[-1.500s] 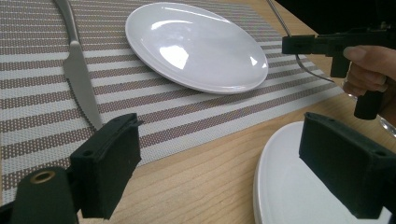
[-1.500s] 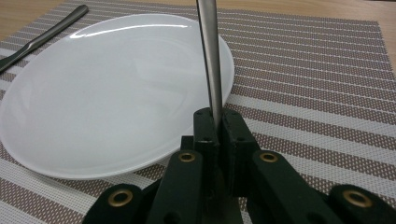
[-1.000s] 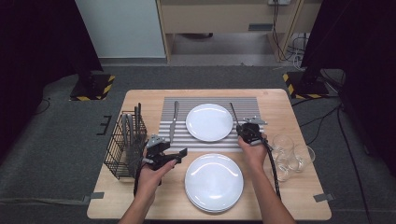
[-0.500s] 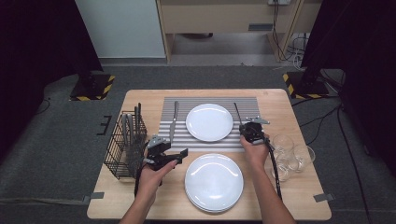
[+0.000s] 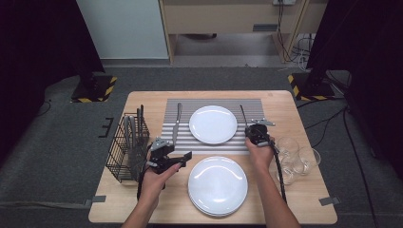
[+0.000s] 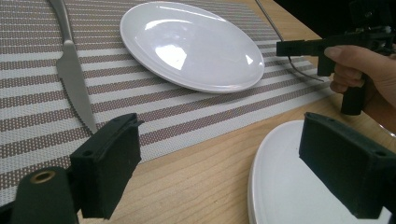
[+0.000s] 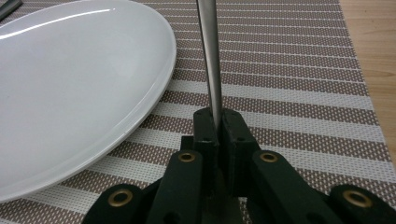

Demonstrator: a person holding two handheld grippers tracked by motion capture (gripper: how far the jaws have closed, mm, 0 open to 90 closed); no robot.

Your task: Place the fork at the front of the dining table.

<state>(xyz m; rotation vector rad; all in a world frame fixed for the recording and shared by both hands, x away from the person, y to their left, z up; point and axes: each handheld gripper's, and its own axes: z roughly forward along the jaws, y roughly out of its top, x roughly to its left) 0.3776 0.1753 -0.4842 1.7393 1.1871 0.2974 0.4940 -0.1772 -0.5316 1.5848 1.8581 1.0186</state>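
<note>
A white plate (image 5: 213,124) (image 6: 187,44) (image 7: 70,93) lies on a striped placemat (image 5: 252,104), with a table knife (image 5: 177,121) (image 6: 70,70) to its left. To the right of the plate, my right gripper (image 5: 250,127) (image 7: 217,126) is shut on the near end of a slim metal utensil (image 5: 243,114) (image 7: 208,46) that points away over the mat; its head is hidden from me. My left gripper (image 5: 177,149) (image 6: 233,158) stands open and empty, low over the wood beside a stack of white plates (image 5: 217,185) (image 6: 289,186).
A black wire cutlery basket (image 5: 128,147) with several utensils stands at the table's left edge. Two clear glasses (image 5: 287,147) (image 5: 306,159) stand right of the plate stack, close to my right forearm and its cable.
My right gripper has drifted slightly to the right with the utensil held in it, and the utensil has straightened a little. The left gripper has stayed put.
</note>
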